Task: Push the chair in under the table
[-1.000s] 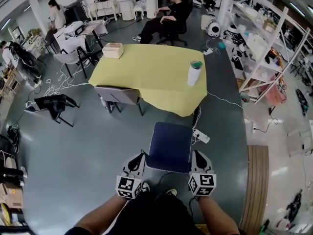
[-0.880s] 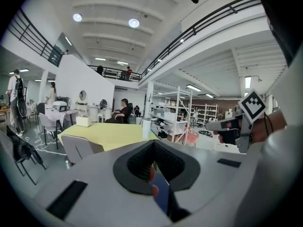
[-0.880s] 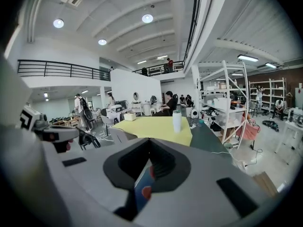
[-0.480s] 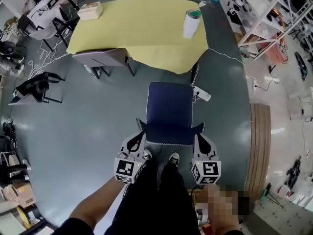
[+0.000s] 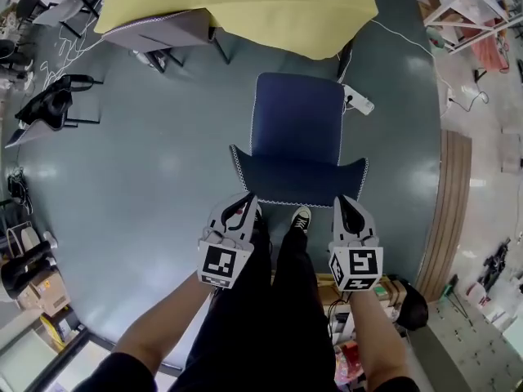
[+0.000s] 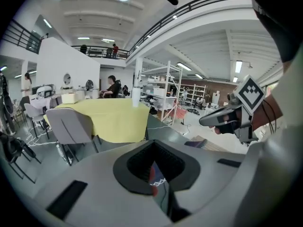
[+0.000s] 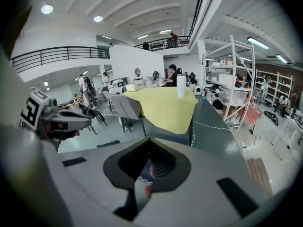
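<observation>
Both grippers are low, right at the back of the blue chair. The left gripper has its jaws clenched together with nothing held, tips at the near left corner of the backrest. The right gripper is the same, pinched tight and empty at the near right corner. Each gripper view shows the backrest's white-stitched edge just past the closed tips, but whether they touch it I cannot tell. The chair stands on the grey floor, its seat pointing away towards the table. Its far edge is just short of the hanging yellow cloth, so it's not yet under. A grey chair is tucked in at far left.
</observation>
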Available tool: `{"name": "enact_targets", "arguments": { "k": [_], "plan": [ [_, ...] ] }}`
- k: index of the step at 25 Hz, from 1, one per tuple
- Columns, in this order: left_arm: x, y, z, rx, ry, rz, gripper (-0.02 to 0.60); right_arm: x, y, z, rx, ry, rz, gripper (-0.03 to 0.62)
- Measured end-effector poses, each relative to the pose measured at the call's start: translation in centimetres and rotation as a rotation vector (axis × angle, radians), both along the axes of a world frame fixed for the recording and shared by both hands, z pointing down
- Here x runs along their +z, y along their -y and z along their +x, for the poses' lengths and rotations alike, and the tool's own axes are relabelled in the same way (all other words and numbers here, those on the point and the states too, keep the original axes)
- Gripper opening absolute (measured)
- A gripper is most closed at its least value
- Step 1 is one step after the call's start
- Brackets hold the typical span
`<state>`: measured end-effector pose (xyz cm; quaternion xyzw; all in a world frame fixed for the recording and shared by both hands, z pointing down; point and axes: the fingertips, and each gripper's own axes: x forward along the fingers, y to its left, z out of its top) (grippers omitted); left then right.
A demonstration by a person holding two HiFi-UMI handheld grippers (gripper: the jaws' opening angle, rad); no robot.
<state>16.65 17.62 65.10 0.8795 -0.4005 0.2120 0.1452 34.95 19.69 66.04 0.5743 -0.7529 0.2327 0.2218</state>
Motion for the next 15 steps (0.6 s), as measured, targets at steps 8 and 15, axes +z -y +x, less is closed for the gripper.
{"name": "enact_targets", "arguments": {
  "k": [8, 15],
  "plan": [
    [3.6, -3.8, 3.0, 0.250, 0.169, 0.032, 0.197, 3.3, -3.3, -2.1, -0.250, -0.133, -0.087, 0.145],
    [8.5, -5.5, 5.2, 0.532, 0.527, 0.115, 0.275, 8.1, -4.2, -1.7, -0.638, -0.561, -0.169, 0.220]
  ]
}}
